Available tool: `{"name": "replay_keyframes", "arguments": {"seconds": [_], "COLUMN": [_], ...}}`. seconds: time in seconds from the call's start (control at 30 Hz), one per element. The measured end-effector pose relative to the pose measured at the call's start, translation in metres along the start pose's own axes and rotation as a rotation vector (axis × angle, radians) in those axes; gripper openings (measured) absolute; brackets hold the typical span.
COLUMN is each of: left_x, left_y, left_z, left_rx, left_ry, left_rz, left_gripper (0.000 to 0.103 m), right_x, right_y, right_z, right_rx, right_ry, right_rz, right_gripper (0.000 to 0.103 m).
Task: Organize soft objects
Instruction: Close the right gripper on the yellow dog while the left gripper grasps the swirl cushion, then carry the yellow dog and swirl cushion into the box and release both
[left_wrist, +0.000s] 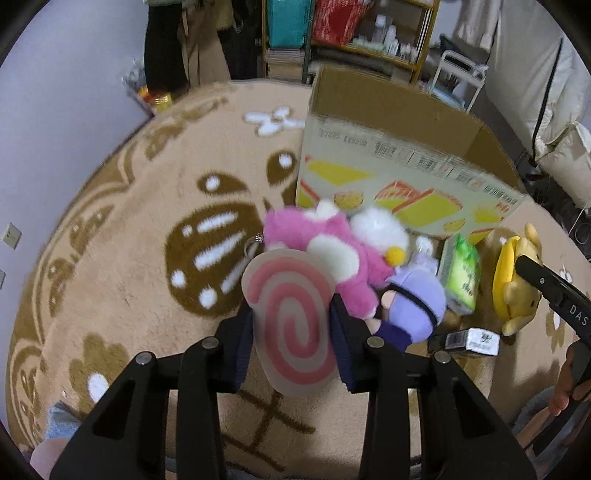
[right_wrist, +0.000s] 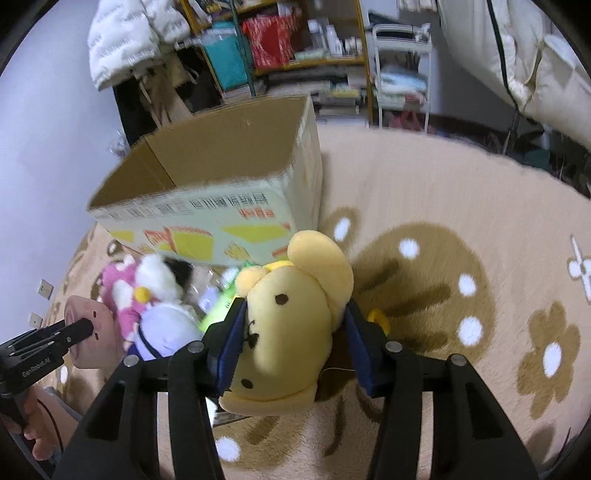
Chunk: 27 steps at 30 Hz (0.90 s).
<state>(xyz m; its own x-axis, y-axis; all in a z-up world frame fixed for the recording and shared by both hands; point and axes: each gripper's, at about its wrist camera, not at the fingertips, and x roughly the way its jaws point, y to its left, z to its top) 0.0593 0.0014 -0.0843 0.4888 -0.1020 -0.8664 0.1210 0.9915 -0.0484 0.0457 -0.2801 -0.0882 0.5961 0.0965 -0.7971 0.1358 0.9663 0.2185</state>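
Open cardboard box (right_wrist: 229, 192) stands at 12 o'clock on the rug (right_wrist: 461, 206), pile of soft toys (left_wrist: 354, 258) against its near wall. Right gripper (right_wrist: 291, 343) is clamped on the yellow dog plush (right_wrist: 291, 314); the grip sits on the head only, so the toy may twist or slip out in transit. Left gripper (left_wrist: 291, 328) pinches the pink swirl cushion (left_wrist: 291, 325) by its edges; it looks thin and could buckle free or snag the box rim.

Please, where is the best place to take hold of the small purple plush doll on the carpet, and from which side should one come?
Probably the purple plush doll is best gripped across its round head, coming from above. The pink plush touches one side and the green packet lies close on the other, so a sideways approach looks crowded, while its top is exposed.
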Motion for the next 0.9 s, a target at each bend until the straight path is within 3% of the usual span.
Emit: {"name": "replay_keyframes", "arguments": {"seconds": [0.33,0.6,0.9], "left_x": [-0.057,-0.073,-0.082], "left_y": [-0.01,-0.015,-0.011], "left_z": [0.002,0.005,0.011], "left_rx": [0.05,0.077,0.088], "left_ry": [-0.298,-0.388,-0.438], "left_rz": [-0.024,0.005,0.039], "left_gripper": [0.037,0.038,0.038], "right_x": [-0.045,-0.06,-0.07], "right_y": [0.013,0.023,0.037], "right_z": [0.0,0.0,0.005], "right_rx": [-0.08,-0.129,-0.205], "right_ry": [-0.225,-0.306,-0.39], "right_rz": [0.043,0.067,0.039], "right_gripper": [0.054,0.055,0.055]}}
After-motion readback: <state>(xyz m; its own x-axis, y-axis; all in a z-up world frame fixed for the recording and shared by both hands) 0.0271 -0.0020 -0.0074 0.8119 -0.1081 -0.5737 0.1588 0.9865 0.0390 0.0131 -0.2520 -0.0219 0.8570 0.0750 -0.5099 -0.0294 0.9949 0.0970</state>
